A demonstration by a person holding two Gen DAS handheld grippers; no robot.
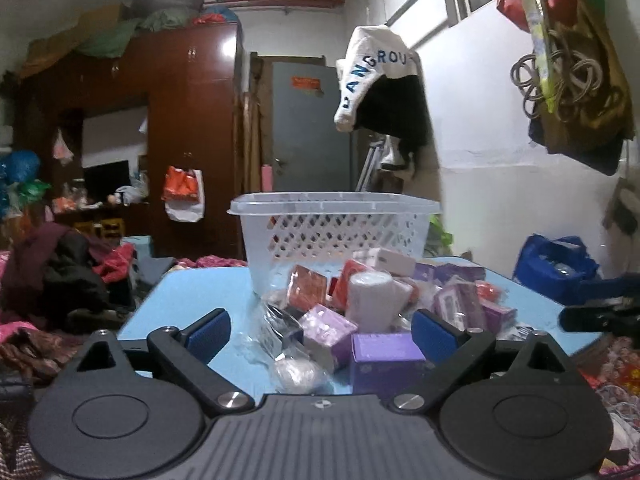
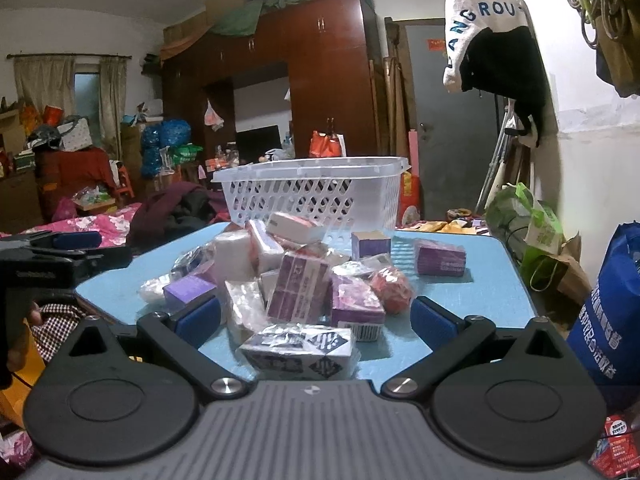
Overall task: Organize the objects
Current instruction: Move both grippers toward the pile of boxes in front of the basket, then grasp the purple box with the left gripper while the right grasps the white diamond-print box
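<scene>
Two views, both short of the first pick. From the left wrist: left tongs (image 1: 321, 330) spread wide, holding nothing, low before a purple box (image 1: 386, 354) and a white roll (image 1: 370, 294) heaped in front of the white basket (image 1: 336, 220) on the blue counter (image 1: 188, 296). From the right wrist: right tongs (image 2: 316, 318) equally wide and bare, nearest a foil-wrapped box (image 2: 298, 350) in front of the basket. Next, probably: closing on one near box, then lifting over the basket rim.

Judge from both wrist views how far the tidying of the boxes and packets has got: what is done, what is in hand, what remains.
Done: nothing visible; the white basket looks empty through its lattice. In hand: nothing; the left gripper and right gripper are both open, facing the pile. Left: the whole heap on the blue table, including the white roll, the purple box and the black-and-white patterned box.
</scene>
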